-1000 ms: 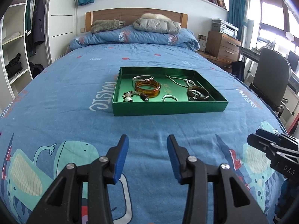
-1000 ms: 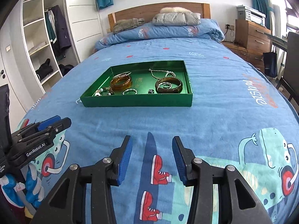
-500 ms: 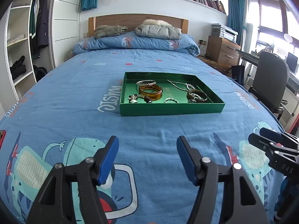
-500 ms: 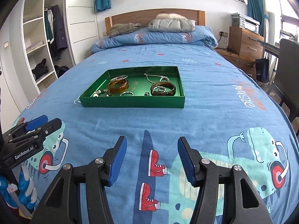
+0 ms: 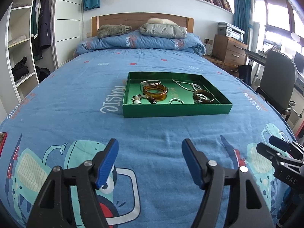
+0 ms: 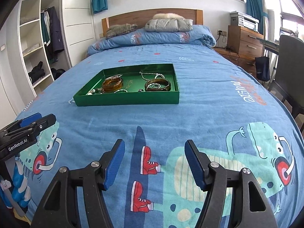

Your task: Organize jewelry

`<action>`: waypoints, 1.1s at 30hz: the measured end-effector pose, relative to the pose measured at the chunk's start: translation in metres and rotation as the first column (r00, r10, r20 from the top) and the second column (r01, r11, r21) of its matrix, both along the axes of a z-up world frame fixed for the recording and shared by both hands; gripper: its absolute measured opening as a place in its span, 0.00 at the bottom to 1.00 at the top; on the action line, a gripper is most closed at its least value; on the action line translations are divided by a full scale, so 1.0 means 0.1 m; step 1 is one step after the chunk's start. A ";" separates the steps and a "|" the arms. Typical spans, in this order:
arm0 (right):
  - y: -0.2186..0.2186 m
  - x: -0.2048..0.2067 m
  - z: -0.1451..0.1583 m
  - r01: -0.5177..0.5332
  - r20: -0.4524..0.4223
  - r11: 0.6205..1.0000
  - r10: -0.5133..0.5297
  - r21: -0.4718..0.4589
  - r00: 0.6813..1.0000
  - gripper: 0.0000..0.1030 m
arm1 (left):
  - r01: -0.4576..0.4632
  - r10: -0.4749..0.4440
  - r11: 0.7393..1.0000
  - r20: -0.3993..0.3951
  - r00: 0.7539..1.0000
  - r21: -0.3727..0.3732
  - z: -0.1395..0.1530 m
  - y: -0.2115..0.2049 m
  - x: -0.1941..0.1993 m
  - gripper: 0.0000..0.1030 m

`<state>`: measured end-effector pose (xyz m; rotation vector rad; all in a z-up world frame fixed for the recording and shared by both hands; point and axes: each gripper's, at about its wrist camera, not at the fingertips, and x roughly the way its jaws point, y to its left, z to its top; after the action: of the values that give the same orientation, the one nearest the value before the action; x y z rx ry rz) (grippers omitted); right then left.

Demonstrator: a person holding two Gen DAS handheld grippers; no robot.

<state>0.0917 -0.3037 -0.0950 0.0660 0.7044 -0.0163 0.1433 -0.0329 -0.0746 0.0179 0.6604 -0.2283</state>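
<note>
A shallow green tray lies in the middle of the bed. It holds an amber bangle, a thin silver bangle, a dark brown bangle, a silver necklace, a small silver ring and a beaded charm. My left gripper is open and empty, well short of the tray. My right gripper is open and empty too, also short of the tray. Each gripper shows at the edge of the other's view.
The bed has a blue cartoon-print cover. A folded duvet and a grey jacket lie at the headboard. Open wardrobe shelves stand left. A wooden dresser and a grey chair stand right.
Both grippers have opened wider and drawn back and up from the tray. The tray's contents have not moved.
</note>
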 end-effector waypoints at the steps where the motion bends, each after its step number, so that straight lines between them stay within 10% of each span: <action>1: -0.01 0.00 -0.01 0.001 0.001 1.000 -0.001 0.002 1.000 0.63 | 0.000 0.000 1.000 -0.002 1.000 0.000 -0.01 0.00 0.01 0.66; 33: -0.26 0.09 -0.10 0.040 0.003 0.999 -0.040 -0.019 0.999 0.69 | 0.003 -0.003 0.999 -0.007 1.000 0.050 -0.14 -0.12 0.08 0.66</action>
<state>0.1005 -0.3298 -0.1053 0.0616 0.7005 -0.0612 0.1511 -0.0450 -0.0882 0.0665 0.6729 -0.2148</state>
